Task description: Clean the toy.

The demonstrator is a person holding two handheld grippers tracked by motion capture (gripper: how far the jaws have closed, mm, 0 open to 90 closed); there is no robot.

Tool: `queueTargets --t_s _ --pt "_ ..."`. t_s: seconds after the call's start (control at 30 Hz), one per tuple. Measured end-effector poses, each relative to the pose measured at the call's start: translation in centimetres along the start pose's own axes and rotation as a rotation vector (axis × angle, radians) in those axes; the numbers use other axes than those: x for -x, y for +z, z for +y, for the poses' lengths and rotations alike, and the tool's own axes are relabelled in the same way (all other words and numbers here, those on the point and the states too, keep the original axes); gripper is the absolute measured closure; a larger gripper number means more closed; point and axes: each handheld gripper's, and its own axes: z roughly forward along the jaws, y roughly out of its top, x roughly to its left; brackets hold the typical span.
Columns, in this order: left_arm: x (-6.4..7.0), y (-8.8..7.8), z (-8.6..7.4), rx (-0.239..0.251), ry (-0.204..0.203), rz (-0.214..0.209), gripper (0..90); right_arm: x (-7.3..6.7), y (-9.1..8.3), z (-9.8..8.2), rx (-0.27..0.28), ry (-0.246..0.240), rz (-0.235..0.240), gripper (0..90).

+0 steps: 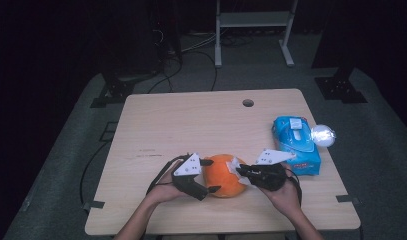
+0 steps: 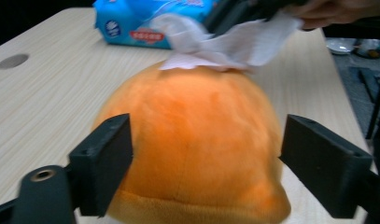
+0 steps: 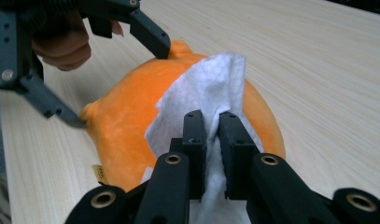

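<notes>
the orange plush toy (image 1: 224,175) lies near the front edge of the table (image 1: 191,120). left gripper (image 1: 209,176) fingers stand apart around it. right gripper (image 1: 239,171) fingers are clamped on a white wipe (image 3: 201,93) lying on the toy. the wipes pack (image 1: 296,144) is near the right edge.

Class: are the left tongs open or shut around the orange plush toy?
Open: the left tongs straddle the orange plush toy, pads standing clear of its sides.

I see a blue wipes pack (image 1: 296,144) on the table (image 1: 191,125), a shiny ball (image 1: 323,135) just beside it, a frame (image 1: 253,30) beyond.
</notes>
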Motion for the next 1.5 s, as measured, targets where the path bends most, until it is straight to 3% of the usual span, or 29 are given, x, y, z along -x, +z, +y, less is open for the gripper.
queueTargets --t_s 0.2,0.3,0.4,0.53,0.6,0.67,0.77,0.83,0.9,1.0,1.07,1.13,1.23,1.3,1.4,1.5 --pt "0.7 1.6 -0.4 -0.075 0.076 0.049 10.2 -0.1 0.3 0.0 -0.001 0.01 0.004 80.6" --pt "0.5 1.6 -0.4 -0.082 0.072 0.069 20.1 -0.1 0.4 -0.1 0.004 0.016 0.001 80.5" --pt "0.2 1.1 -0.5 -0.071 0.024 0.04 36.7 -0.1 0.3 0.0 0.01 0.016 -0.002 80.4" --pt "-0.2 0.2 0.2 -0.054 -0.045 -0.01 44.8 -0.4 -0.3 0.5 0.034 0.005 0.008 80.0" --pt "-0.5 -0.2 0.7 -0.031 -0.135 -0.074 45.7 -0.7 -0.7 0.8 0.047 0.004 0.03 80.4" --pt "-0.6 -0.3 0.9 -0.038 -0.18 -0.095 44.5 -1.6 -1.0 1.3 0.063 -0.014 0.067 80.8" --pt "-1.0 0.1 0.7 -0.063 -0.228 -0.075 41.6 -2.9 -0.7 1.5 0.051 -0.068 0.109 80.9" --pt "-1.4 0.0 0.2 -0.059 -0.264 -0.075 39.5 -3.3 -0.2 1.2 0.023 -0.099 0.083 81.0" --pt "-1.5 -0.2 -0.1 -0.045 -0.281 -0.063 34.3 -2.6 -0.1 0.9 0.017 -0.079 0.067 81.1" --pt "-1.3 -0.3 0.4 -0.027 -0.227 -0.056 18.8 -1.0 -0.5 0.5 0.027 -0.02 0.039 81.3" --pt "-0.8 -0.1 0.8 -0.041 -0.163 -0.042 16.1 -0.7 -0.3 0.3 0.024 -0.004 0.026 81.5" --pt "-0.5 0.3 0.7 -0.073 -0.129 -0.024 19.1 -0.6 0.0 0.1 0.023 0.012 0.035 81.5" --pt "-0.9 0.2 0.3 -0.063 -0.144 -0.026 26.5 -1.4 -0.1 0.5 0.031 -0.019 0.026 81.4" --pt "-1.1 0.1 0.1 -0.057 -0.173 -0.027 28.3 -2.2 -0.1 0.7 0.04 -0.035 0.049 81.4" --pt "-1.3 0.1 -0.1 -0.097 -0.173 -0.006 28.2 -3.8 0.4 0.8 0.021 -0.097 0.05 81.4" --pt "-1.2 0.1 -0.1 -0.09 -0.183 0.005 28.1 -3.7 0.5 0.8 0.016 -0.108 0.043 81.5"
